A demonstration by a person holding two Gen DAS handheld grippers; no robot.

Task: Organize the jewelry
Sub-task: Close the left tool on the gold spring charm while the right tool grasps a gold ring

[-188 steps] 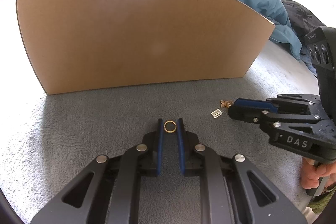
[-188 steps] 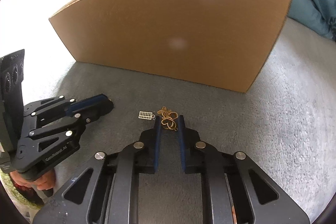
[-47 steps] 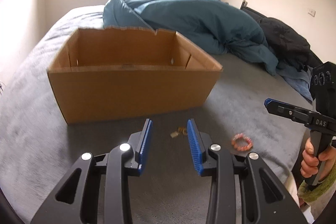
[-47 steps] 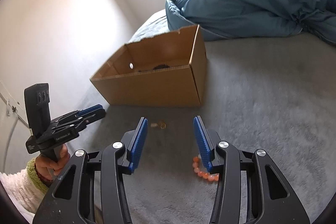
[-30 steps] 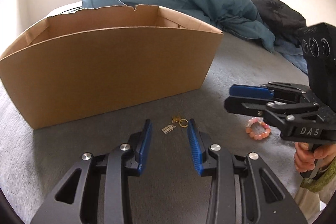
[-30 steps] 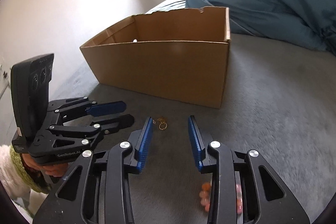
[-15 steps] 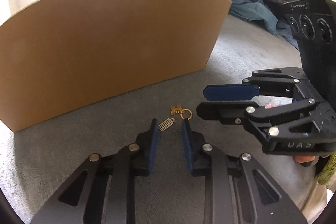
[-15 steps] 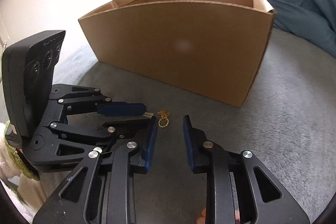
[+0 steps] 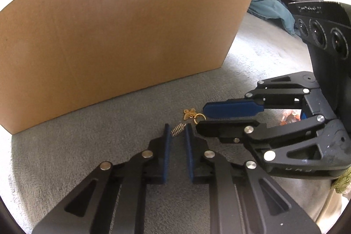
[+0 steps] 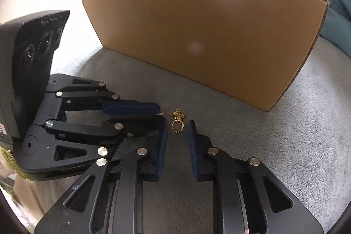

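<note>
Both claws are down on the grey bed cover right in front of the box (image 9: 122, 41), crowding the same little pile. The left claw (image 9: 176, 131) is narrow and has just been closing, with the tiny silver spring (image 9: 177, 129) sitting between its tips, not clearly pinched yet. The right claw (image 10: 177, 131) has also been closing, narrow but still apart, with the gold ring (image 10: 176, 127) and its butterfly charm (image 10: 178, 114) just ahead of the tips, nothing gripped. My worry: the two claws are nearly touching, so one could bump the other and flick the bits into the fuzzy cover. That spring is so small it could slip out or squash flat.
</note>
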